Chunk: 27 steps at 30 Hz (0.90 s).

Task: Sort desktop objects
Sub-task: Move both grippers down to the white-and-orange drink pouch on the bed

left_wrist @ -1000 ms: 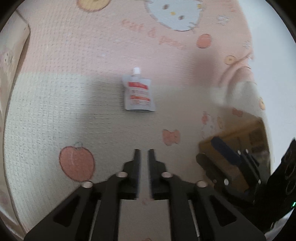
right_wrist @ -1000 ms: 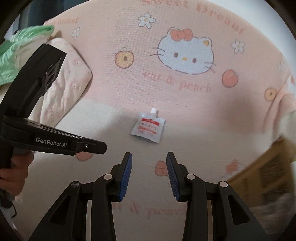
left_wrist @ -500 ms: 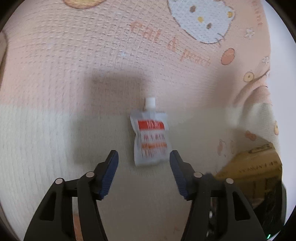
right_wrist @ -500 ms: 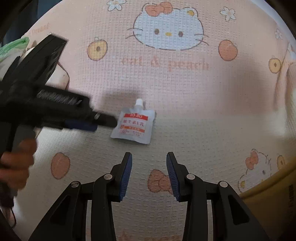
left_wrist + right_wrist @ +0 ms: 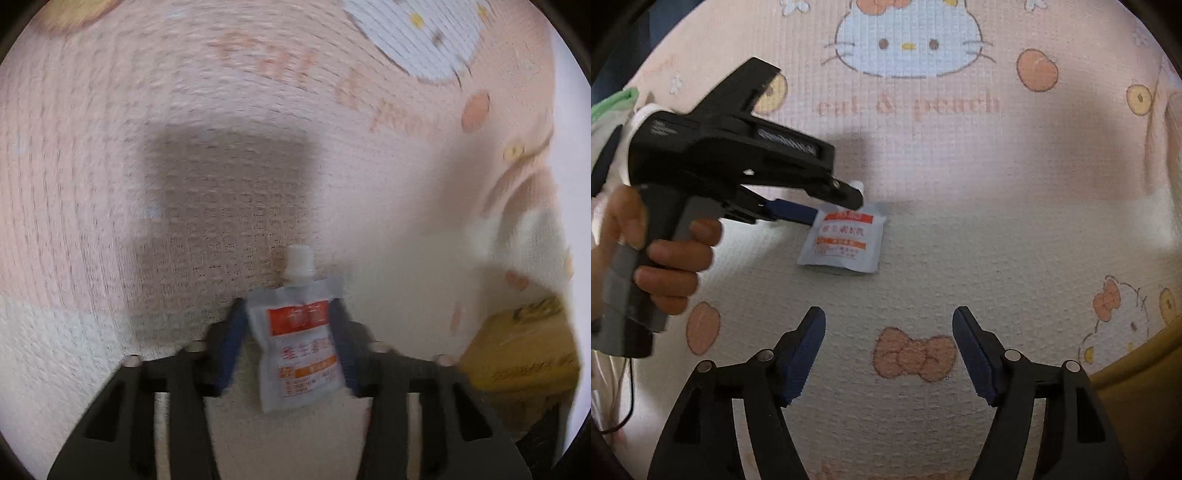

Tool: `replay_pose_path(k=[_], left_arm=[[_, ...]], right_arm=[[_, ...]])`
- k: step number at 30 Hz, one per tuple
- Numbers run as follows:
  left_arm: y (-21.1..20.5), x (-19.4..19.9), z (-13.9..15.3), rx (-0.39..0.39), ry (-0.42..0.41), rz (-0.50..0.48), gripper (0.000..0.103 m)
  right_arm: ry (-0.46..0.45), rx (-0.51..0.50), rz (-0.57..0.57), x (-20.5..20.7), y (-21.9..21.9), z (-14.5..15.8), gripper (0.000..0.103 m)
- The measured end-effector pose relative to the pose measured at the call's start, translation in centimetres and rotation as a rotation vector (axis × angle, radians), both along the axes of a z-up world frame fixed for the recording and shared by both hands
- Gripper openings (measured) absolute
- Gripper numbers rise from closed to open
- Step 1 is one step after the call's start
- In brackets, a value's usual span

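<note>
Pouch (image 5: 301, 343): flat, glossy, white-capped, on waffle-textured blanket (image 5: 110, 184).

Left gripper (image 5: 291, 343) jaws just closing, straddling white spout pouch (image 5: 301, 347) at 6 o'clock; contact unclear, blurred. Yellow box (image 5: 517, 354) at 4 o'clock. Pink printed blanket (image 5: 147, 110) beneath.

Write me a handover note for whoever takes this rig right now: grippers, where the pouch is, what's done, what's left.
Left gripper: fingers have just been closing around the spouted pouch, which lies flat on the printed blanket; contact looks near, a firm grip is not confirmed.
Right gripper: has just been opening, empty, hovering short of the pouch.
Yellow box sits at the right edge.
Done: pouch reached.
Left: close, lift, sort it.
</note>
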<state>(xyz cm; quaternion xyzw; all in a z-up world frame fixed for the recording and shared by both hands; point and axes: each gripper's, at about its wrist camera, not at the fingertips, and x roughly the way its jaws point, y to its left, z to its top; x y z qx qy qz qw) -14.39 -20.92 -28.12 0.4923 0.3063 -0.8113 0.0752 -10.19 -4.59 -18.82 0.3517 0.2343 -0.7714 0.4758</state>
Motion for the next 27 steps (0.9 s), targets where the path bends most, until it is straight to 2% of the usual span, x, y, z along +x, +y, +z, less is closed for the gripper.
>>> replay_pose_path(k=[3,6,13,16,18,23,27], left_arm=[[1.2,0.1,0.0,-0.058,0.018,-0.065,0.031],[2.5,0.3,-0.2,-0.023,0.029,-0.147,0.027],[6.1,1.4,-0.1,-0.047,0.05,-0.31,0.027],[6.5,2.2,-0.1,-0.033,0.051,-0.33,0.025],[7.5,2.0,-0.1,0.003,0.047,-0.335,0.024],[8.4,2.8,0.0,0.023,0.035,-0.341,0.024],[9.4,4.3,-0.3,0.09,0.01,-0.381,0.024]], right_arm=[[0.002,0.028,0.01,0.3,-0.3,-0.6,0.071],[-0.021,0.034,0.009,0.1,-0.4,-1.3,0.071],[-0.066,0.037,0.01,-0.2,-0.1,-2.0,0.071],[-0.119,0.031,0.003,-0.6,0.1,-2.4,0.071],[-0.118,0.029,0.006,-0.5,0.1,-2.5,0.071],[-0.141,0.054,0.034,0.0,0.6,-2.4,0.068],[-0.154,0.072,0.02,0.8,1.8,-2.2,0.067]])
